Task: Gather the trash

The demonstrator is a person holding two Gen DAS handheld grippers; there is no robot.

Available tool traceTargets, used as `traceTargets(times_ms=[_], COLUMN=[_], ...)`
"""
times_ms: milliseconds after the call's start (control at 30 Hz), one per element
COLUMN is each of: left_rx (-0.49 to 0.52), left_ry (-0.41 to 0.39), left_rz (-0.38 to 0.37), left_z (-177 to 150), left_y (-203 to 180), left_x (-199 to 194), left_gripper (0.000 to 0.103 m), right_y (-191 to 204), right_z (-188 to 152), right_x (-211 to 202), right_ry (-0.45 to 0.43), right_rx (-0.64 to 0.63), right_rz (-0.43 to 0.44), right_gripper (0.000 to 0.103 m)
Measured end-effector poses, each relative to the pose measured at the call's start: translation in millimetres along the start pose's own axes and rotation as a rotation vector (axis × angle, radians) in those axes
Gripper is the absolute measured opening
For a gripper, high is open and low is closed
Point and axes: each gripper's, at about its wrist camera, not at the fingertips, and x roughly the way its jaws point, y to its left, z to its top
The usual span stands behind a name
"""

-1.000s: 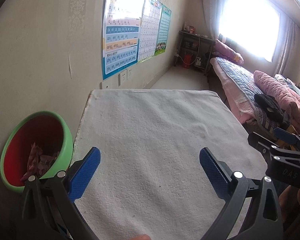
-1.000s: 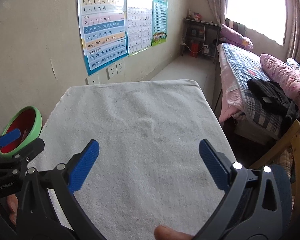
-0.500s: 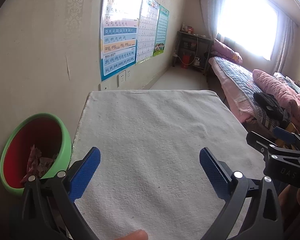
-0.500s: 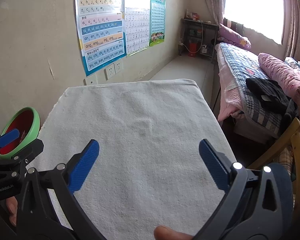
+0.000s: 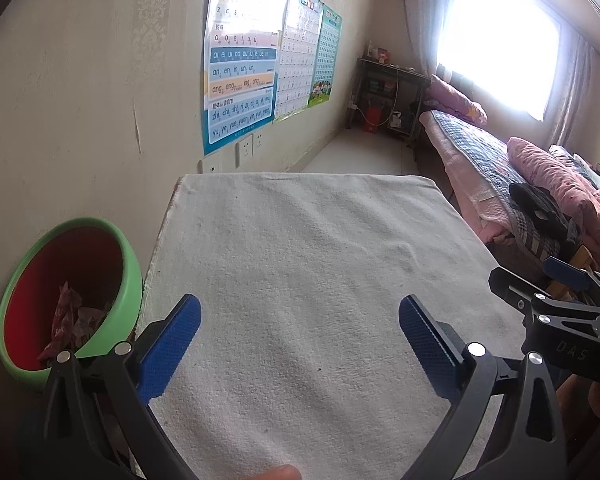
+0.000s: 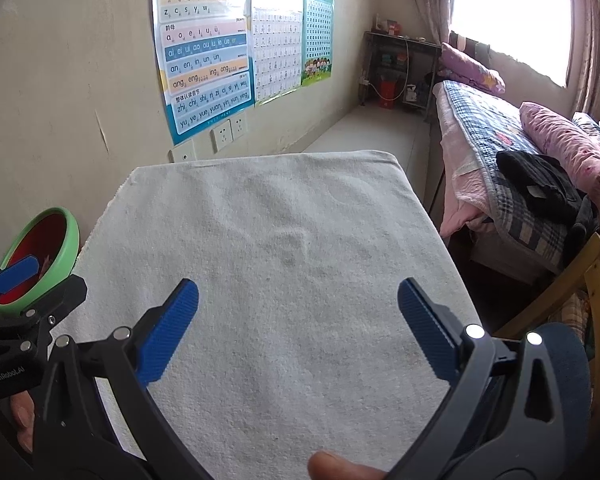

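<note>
A green bin with a red inside (image 5: pixel 66 292) stands on the floor left of the table, against the wall. It holds crumpled pink wrappers (image 5: pixel 70 320). The bin also shows in the right wrist view (image 6: pixel 44 256). My left gripper (image 5: pixel 300 340) is open and empty above the near part of the white cloth-covered table (image 5: pixel 300 240). My right gripper (image 6: pixel 298 328) is open and empty above the same table (image 6: pixel 280 220). I see no trash on the cloth. The right gripper shows at the right edge of the left wrist view (image 5: pixel 564 312).
Posters (image 5: pixel 240 68) and wall sockets (image 5: pixel 248 148) are on the wall behind the table. A bed with pink bedding (image 5: pixel 540 184) is to the right. A wooden chair (image 6: pixel 572 292) stands by the table's right side. A dark shelf (image 6: pixel 400 68) is at the far end.
Both views have tilted slightly, with the table and bin shifting a little lower in the frames. Both grippers stay open and empty.
</note>
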Motion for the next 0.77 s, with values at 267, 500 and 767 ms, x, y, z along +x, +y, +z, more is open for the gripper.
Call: traceTargets(times_ms=[267, 500, 767], left_rx=[-0.002, -0.029, 0.012], left_ry=[0.003, -0.015, -0.008], left_rz=[-0.005, -0.009, 0.009], left_z=[0.1, -0.5, -1.0], left_y=[-0.3, 3.0, -5.1], left_x=[0.6, -0.8, -0.7], left_gripper=[0.095, 0.095, 0.095], right_y=[-0.1, 0.4, 2.2], right_z=[-1.6, -2.3, -3.8], right_x=[2.1, 4.0, 5.0], right_ry=[0.009, 0.013, 0.019], right_rx=[0.001, -0.001, -0.007], right_rz=[0.002, 0.002, 0.002], right_gripper=[0.098, 0.098, 0.098])
